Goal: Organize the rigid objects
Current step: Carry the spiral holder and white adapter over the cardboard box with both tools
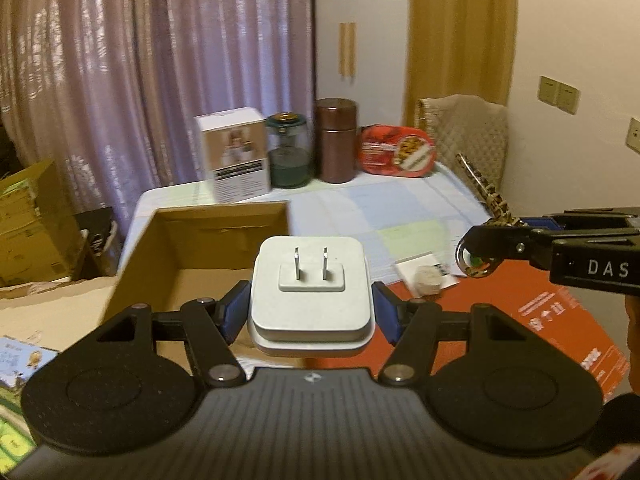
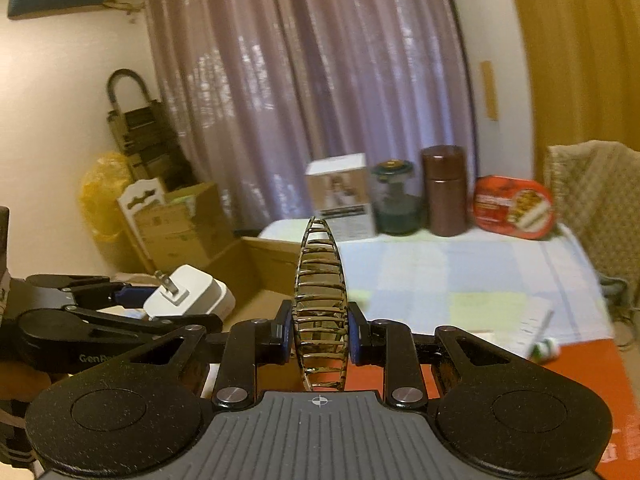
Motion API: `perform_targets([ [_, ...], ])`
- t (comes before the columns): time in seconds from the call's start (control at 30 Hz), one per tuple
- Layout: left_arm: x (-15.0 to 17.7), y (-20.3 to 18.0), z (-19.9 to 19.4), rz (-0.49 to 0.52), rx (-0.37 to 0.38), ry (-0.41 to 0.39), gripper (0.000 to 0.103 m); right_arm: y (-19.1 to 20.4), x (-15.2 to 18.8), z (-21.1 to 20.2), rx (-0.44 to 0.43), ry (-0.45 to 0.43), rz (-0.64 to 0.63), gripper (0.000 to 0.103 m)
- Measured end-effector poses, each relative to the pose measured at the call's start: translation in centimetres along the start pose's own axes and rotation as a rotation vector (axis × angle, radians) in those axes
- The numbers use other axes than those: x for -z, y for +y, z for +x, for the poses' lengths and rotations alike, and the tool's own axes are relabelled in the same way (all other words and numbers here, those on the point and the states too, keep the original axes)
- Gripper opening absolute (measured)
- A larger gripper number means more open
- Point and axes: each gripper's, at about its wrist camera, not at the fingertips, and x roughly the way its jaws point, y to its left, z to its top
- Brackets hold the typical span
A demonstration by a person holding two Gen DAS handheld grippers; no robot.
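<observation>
A white plug adapter (image 1: pixel 310 300) with two metal prongs facing away from the camera sits between the blue pads of my left gripper (image 1: pixel 310 314), which is shut on it above an open cardboard box (image 1: pixel 208 248). My right gripper (image 2: pixel 319 332) is shut on a tortoiseshell hair clip (image 2: pixel 320 288) that stands upright between its pads. In the left wrist view the right gripper (image 1: pixel 492 240) comes in from the right with the hair clip (image 1: pixel 486 194) sticking up. In the right wrist view the left gripper (image 2: pixel 160 302) and the adapter (image 2: pixel 192 290) are at the left, beside the cardboard box (image 2: pixel 264 264).
A table with a pale patterned cloth (image 1: pixel 380 208) carries a white carton (image 1: pixel 236 156), a green glass jar (image 1: pixel 288 152), a brown canister (image 1: pixel 336 140) and a red tin (image 1: pixel 396 152) along its far edge. A flat red board (image 1: pixel 540 312) lies near. A quilt-covered chair (image 1: pixel 468 132) stands at the right.
</observation>
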Motion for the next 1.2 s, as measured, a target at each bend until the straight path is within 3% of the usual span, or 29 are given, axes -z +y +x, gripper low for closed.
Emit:
perform_targets([
  [0.27,0.8,6.4,-0.8,-0.037,-0.096,0.018,0.060,3.4,0.2,4.8,-0.067,0.011,0.003,0.023],
  [0.53,2.5,10.5,0.5,-0.071,-0.138,0.060,0.060,5.1,2.5,9.6,-0.114,0.078,-0.009,0.023],
  [0.9,3.7,12.5,4.7,-0.075,-0.148,0.119,0.060,6.2,2.5,16.2,-0.116,0.138,-0.071,0.023],
  [1.2,3.9,13.0,7.2,-0.073,-0.144,0.148,0.060,6.4,3.0,18.8,-0.101,0.174,-0.116,0.023],
])
